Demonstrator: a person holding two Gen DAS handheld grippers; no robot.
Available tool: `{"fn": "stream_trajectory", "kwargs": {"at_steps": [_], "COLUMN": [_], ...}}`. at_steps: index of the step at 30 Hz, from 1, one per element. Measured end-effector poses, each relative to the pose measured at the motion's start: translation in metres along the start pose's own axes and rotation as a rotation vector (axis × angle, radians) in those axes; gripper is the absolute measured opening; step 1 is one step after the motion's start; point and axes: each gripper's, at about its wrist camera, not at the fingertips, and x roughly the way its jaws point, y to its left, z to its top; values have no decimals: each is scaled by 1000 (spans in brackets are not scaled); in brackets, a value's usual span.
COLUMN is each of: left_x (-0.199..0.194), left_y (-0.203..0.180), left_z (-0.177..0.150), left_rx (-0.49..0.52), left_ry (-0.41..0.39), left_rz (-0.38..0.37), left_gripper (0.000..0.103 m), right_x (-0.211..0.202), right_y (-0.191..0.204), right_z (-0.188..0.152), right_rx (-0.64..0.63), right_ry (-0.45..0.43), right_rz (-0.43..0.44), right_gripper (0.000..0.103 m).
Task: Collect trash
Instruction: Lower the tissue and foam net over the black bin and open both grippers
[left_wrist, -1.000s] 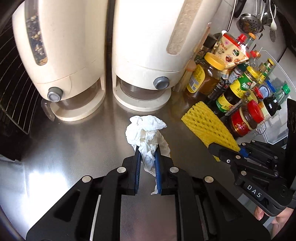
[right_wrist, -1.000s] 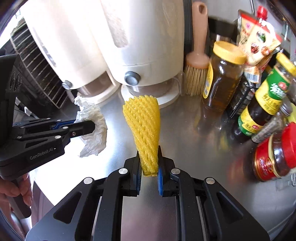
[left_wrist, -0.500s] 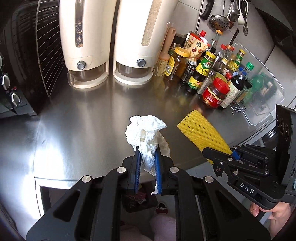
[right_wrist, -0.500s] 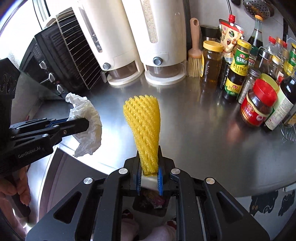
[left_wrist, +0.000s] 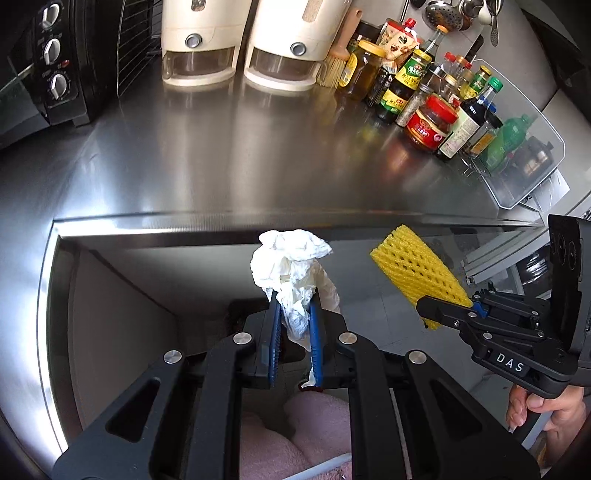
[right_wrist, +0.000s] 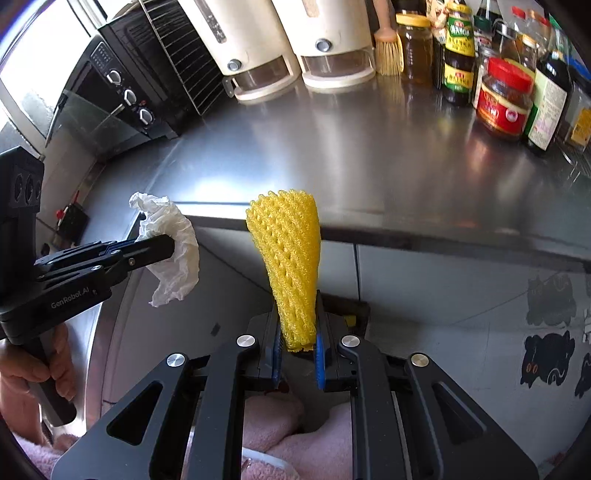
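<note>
The left gripper (left_wrist: 293, 325) is closed to a narrow gap on a crumpled white tissue (left_wrist: 291, 266), clamped by its lower folds, with most of the wad standing free above the blue pads and a loose tail hanging below them. The right gripper (right_wrist: 297, 339) is likewise nearly closed, pinching the narrow end of a yellow foam fruit net (right_wrist: 286, 266), whose wider end flares upward. Both pieces of trash are held in the air on the near side of the steel counter (left_wrist: 258, 155), past its front edge and above the floor. A dark shape below the grippers may be a bin; the views do not settle this.

Risks, as judged from this arrangement:

- The tissue is soft and thinly held. A quick swing may slide the folds out of the pads and drop it on the floor.
- The foam net is springy and held only at its tip. It may slip out of the pads, or bounce off a rim on release.
- The two grippers travel near one another, so a converging descent may bring them or their loads into contact.
- Release before the receptacle is confirmed underneath would scatter the trash.
- The bottles and jars (left_wrist: 428, 122) at the far right stand well apart and are not threatened.
</note>
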Motion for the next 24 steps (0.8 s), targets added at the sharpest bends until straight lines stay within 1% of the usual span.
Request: {"fn": "stream_trajectory", "kwargs": {"at_steps": [4, 10, 17, 24], "left_x": [17, 59, 131, 200], "left_y": [6, 12, 29, 45], "left_z": [-20, -43, -66, -73], "left_rx": [-13, -12, -41, -54], "left_ry": [42, 105, 210, 282], "left_rz": [-6, 0, -1, 4], "left_gripper": [12, 12, 12, 12], "right_x": [21, 58, 114, 179], "right_y": [-3, -15, -29, -50], "right_z": [-22, -41, -59, -73], "right_rx": [13, 35, 63, 103], "right_ry": [60, 126, 199, 271], "right_rz": [6, -14, -49, -76], "right_gripper": [15, 15, 15, 15]}}
